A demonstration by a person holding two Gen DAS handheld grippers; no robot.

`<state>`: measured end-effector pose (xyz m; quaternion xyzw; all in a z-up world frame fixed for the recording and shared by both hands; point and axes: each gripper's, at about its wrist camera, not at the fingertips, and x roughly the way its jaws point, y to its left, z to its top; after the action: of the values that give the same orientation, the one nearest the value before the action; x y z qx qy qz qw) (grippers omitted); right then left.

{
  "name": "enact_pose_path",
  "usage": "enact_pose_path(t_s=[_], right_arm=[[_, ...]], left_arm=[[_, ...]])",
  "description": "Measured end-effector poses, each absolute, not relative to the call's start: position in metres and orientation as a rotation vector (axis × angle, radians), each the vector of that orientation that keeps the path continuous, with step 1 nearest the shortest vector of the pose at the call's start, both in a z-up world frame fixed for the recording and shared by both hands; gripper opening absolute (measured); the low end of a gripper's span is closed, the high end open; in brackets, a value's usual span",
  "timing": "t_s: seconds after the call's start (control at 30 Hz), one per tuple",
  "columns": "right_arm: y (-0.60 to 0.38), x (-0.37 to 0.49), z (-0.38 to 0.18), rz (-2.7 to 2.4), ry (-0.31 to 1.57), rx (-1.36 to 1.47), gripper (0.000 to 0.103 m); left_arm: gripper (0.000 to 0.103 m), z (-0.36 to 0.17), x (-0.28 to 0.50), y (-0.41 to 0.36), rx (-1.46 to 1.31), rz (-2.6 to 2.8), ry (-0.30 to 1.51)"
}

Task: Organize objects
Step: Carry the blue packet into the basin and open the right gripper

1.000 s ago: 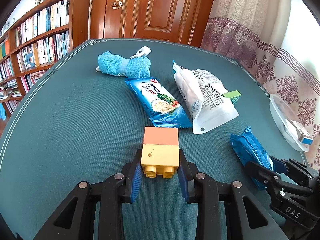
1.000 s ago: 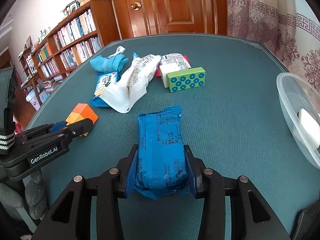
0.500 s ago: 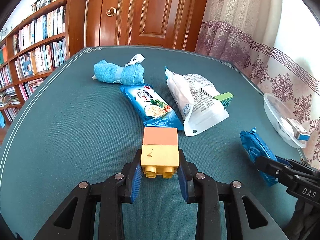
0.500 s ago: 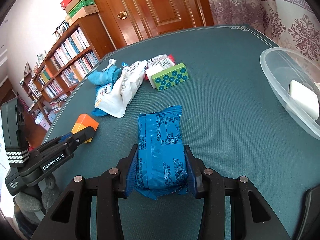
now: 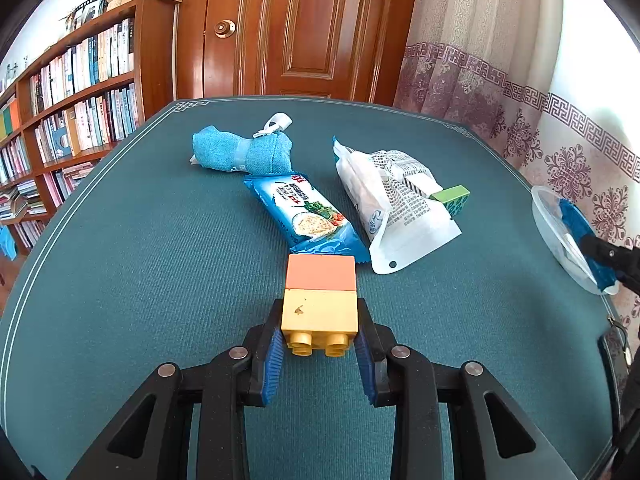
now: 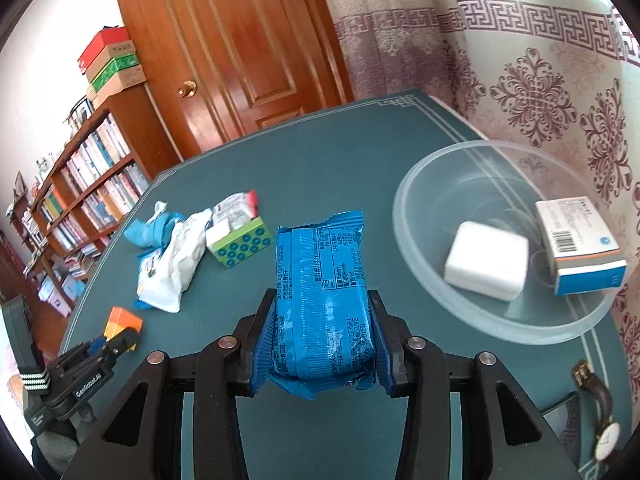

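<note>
Two grippers over green counter (image 5: 140,280), both loaded.
L gripper (image 5: 320,350) jaws grasp yellow/orange toy block (image 5: 320,300); R gripper (image 6: 322,340) jaws grasp blue snack pack (image 6: 320,300) beside clear bowl (image 6: 420,280).

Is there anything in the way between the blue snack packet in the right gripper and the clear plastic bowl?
Nothing visible. Bare green tabletop lies between the blue snack packet and the clear plastic bowl; the bowl already holds a white block and a small carton.

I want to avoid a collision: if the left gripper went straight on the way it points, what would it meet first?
Probably the light blue cracker packet, lying just beyond the yellow-and-orange toy brick that the left gripper holds; depth is unclear.
</note>
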<state>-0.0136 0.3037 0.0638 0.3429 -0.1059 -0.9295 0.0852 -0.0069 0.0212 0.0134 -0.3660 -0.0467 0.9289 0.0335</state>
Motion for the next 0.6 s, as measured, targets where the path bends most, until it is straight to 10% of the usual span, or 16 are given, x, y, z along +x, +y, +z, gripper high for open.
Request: enact_pose_path(t_s=[0.6], right_arm=[[0.390,-0.056,0.065,-3.103,-0.326,1.018,0.044]], left_arm=[[0.033,0.012,-0.009,0.022,-1.152,2.865,-0.109]])
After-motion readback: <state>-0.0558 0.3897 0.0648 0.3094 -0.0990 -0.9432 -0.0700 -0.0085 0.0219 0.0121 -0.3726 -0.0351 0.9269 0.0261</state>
